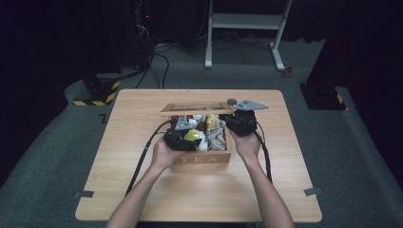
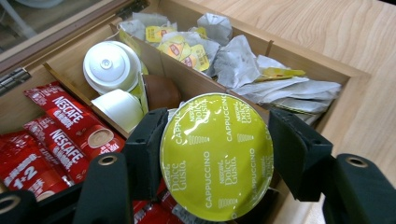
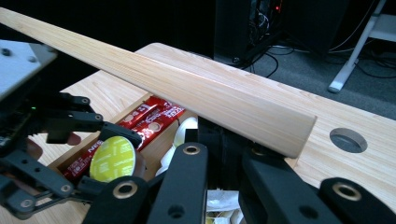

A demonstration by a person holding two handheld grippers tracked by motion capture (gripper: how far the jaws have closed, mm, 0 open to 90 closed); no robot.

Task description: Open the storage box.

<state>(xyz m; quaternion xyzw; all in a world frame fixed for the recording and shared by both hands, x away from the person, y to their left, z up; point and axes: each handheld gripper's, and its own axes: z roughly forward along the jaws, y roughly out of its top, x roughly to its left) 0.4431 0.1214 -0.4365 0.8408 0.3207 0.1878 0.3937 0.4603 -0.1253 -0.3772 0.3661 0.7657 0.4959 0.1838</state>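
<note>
- Left gripper view: left gripper (image 2: 217, 154) pinches a green Dolce Gusto cappuccino capsule (image 2: 216, 156) just above the tea box (image 2: 299, 58); lift it straight, clear of the dividers.
- Right gripper (image 3: 219, 140) clamps the raised box lid (image 3: 187, 88); it should hold that steady.

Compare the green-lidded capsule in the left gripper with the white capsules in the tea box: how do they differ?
The green capsule is clamped between the left gripper jaws above the box; the white capsules lie in a compartment. The green capsule's lid reads Cappuccino; the white capsules' visible faces are plain. The green capsule is single; the white capsules are two. All are round.
</note>
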